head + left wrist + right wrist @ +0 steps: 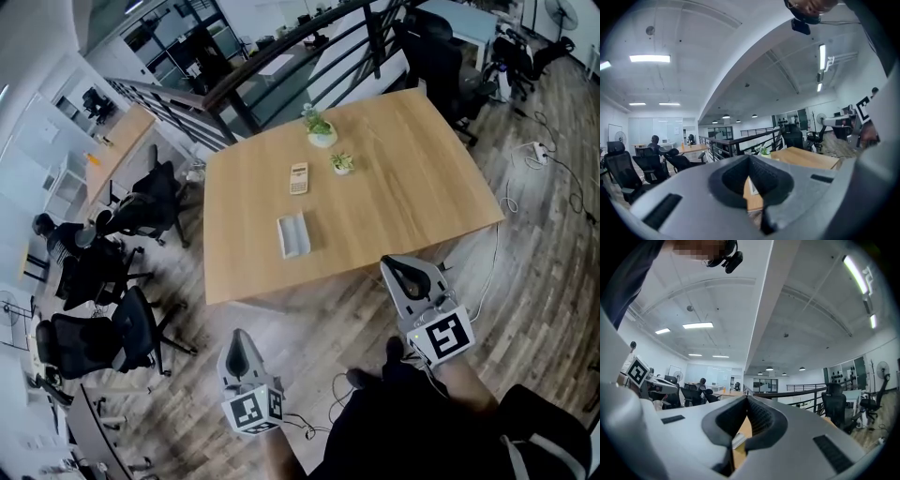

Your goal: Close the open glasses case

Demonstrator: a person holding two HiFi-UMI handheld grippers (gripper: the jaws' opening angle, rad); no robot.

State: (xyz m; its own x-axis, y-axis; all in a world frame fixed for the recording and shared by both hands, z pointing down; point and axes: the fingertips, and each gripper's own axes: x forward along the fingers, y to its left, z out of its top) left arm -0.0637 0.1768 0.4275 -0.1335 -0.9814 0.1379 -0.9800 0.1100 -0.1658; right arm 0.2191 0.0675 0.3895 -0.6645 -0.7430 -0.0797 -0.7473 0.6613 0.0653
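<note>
The open glasses case [293, 234] lies pale grey on the wooden table [412, 178], near the table's front edge. Both grippers hang in front of the table, off it and well short of the case. My left gripper [240, 339] is low at the left, its jaws shut and empty. My right gripper [400, 267] is nearer the table's front edge, to the right of the case, also shut with nothing in it. In the right gripper view a pale strip of the case [738, 441] shows behind the closed jaws [747, 400]. The left gripper view shows the left gripper [751, 159] with its jaws closed.
A calculator [298, 177] and two small potted plants [321, 129] [342, 164] sit farther back on the table. Black office chairs [141, 206] stand to the left, another chair [441, 56] at the far side. Cables and a power strip [537, 150] lie on the wooden floor at the right.
</note>
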